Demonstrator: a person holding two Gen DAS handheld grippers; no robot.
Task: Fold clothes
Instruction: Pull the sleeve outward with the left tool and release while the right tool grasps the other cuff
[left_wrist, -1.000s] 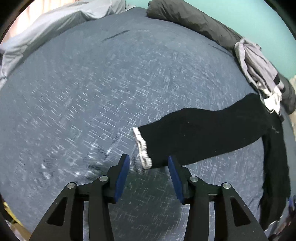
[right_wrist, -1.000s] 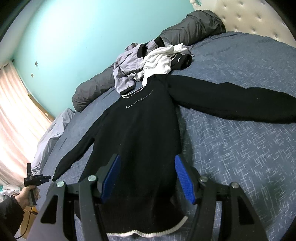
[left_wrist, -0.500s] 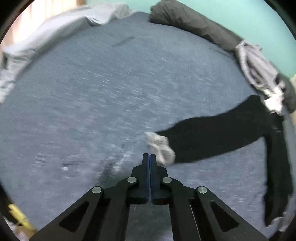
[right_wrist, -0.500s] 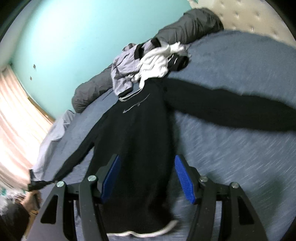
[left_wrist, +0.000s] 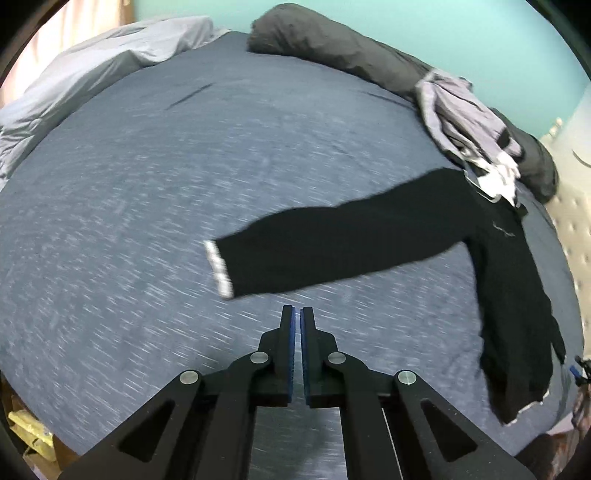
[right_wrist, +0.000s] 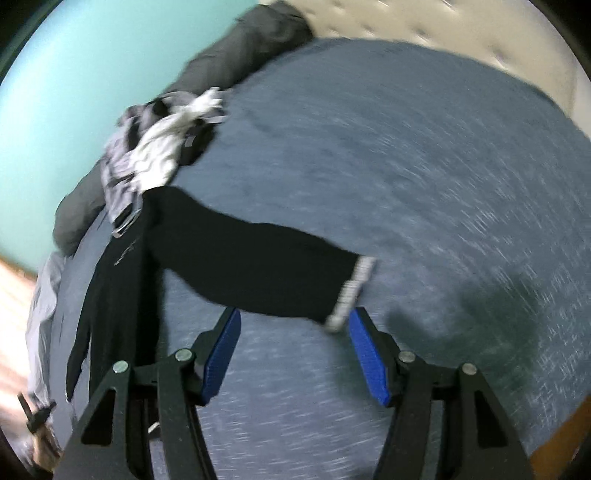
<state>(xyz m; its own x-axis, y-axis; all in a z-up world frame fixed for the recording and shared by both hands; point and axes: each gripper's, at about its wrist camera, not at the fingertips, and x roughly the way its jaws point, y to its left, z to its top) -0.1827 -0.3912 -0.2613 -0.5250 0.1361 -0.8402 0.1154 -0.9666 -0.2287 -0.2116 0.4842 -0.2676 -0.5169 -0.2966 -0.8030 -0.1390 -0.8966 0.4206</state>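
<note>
A black sweater (left_wrist: 517, 314) with white trim lies spread flat on the blue bed cover (left_wrist: 166, 166). One sleeve (left_wrist: 332, 251) stretches out to its white cuff (left_wrist: 218, 267). My left gripper (left_wrist: 297, 312) hovers just short of that sleeve, shut with nothing between its pads. In the right wrist view the other sleeve (right_wrist: 251, 269) ends in a white cuff (right_wrist: 351, 291). My right gripper (right_wrist: 293, 314) stands open just short of this cuff, which lies close to the right fingertip (right_wrist: 356, 314). The sweater's body (right_wrist: 110, 295) runs down the left of that view.
A pile of grey and white clothes (left_wrist: 472, 136) (right_wrist: 159, 155) lies by the sweater's collar. A dark grey rolled duvet (left_wrist: 332, 48) lines the far edge under the teal wall. A light grey blanket (left_wrist: 92, 74) sits at far left. A tufted headboard (right_wrist: 406, 22) bounds the bed.
My left gripper shut beside the cuff, then drew back; the cuff lies free on the bed. My right gripper swung from the sweater's body across to the other sleeve's cuff, staying open.
</note>
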